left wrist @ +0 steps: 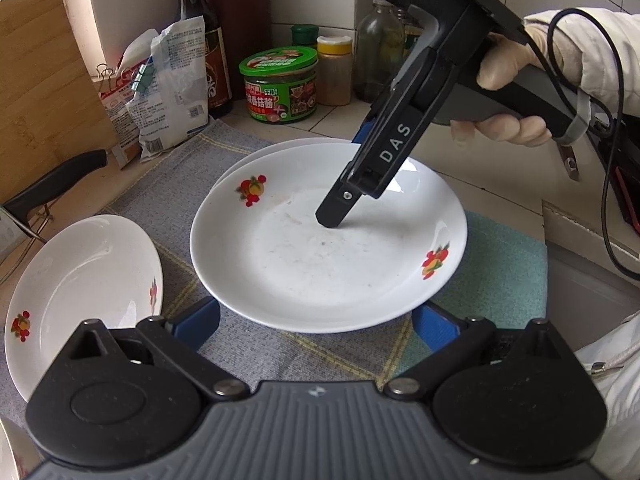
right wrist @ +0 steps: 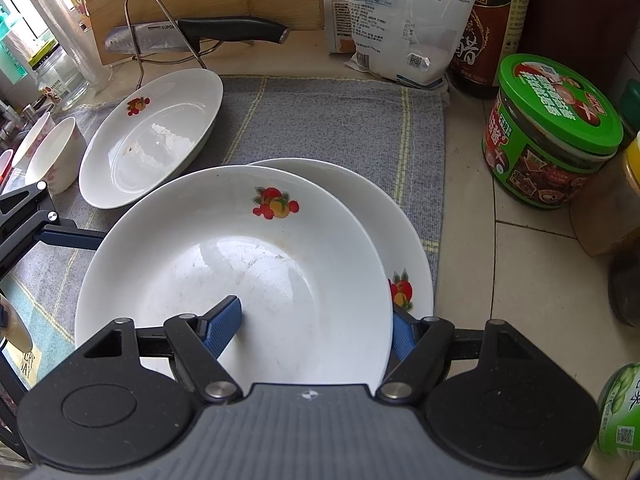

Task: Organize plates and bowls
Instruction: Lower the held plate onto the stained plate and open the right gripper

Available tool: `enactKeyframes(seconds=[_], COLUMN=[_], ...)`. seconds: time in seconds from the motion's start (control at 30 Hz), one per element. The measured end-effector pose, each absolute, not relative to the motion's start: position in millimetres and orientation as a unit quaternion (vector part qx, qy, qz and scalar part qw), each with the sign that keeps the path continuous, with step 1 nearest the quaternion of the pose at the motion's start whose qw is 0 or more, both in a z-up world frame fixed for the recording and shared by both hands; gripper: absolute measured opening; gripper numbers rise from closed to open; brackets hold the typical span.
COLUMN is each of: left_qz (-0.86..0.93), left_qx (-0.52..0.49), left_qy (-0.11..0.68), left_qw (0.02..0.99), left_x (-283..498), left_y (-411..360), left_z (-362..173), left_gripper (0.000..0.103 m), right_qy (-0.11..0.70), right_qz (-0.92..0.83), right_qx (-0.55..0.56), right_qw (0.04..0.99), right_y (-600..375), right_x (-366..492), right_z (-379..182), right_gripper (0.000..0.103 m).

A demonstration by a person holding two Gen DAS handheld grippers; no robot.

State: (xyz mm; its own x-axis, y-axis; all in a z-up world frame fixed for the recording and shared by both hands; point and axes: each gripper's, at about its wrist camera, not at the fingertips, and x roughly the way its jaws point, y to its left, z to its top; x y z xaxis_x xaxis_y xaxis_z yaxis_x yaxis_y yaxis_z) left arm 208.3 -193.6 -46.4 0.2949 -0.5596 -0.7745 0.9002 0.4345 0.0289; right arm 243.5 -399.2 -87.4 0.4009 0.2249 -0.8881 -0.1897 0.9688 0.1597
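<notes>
White top plate lies straddled by the right tongs, rim between unclenched pads, offset on the lower plate; left tongs gape, empty, just short.

White capital letters "DAS" run along the black finger of the right gripper that reaches into the top plate. On the knife lying in the wire rack at the far left, the blade carries the letters "SUPO", the rest hidden behind the wire. The green-lidded jar at the far side of the counter bears Chinese characters in white and yellow on its label, with "香菇酱" legible. The dark bottle to the jar's left has a large Chinese character on its label. The white bags carry small print and a QR code, too fine to read.
</notes>
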Motion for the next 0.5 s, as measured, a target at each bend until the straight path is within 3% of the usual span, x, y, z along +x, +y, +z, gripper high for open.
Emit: enactKeyframes(seconds=[0.5], left_qz=[-0.479], left_qx=[0.241], left_qy=[0.348], left_qw=[0.769], left_x=[207.8], left_y=[-192.5], left_z=[-45.7], left_gripper=[0.101], right_qy=[0.541], right_qz=[0.124], right_qx=[0.031], right_qw=[0.831], right_y=[-405.0], right_x=[243.5], right_z=[-85.4], right_gripper=[0.081])
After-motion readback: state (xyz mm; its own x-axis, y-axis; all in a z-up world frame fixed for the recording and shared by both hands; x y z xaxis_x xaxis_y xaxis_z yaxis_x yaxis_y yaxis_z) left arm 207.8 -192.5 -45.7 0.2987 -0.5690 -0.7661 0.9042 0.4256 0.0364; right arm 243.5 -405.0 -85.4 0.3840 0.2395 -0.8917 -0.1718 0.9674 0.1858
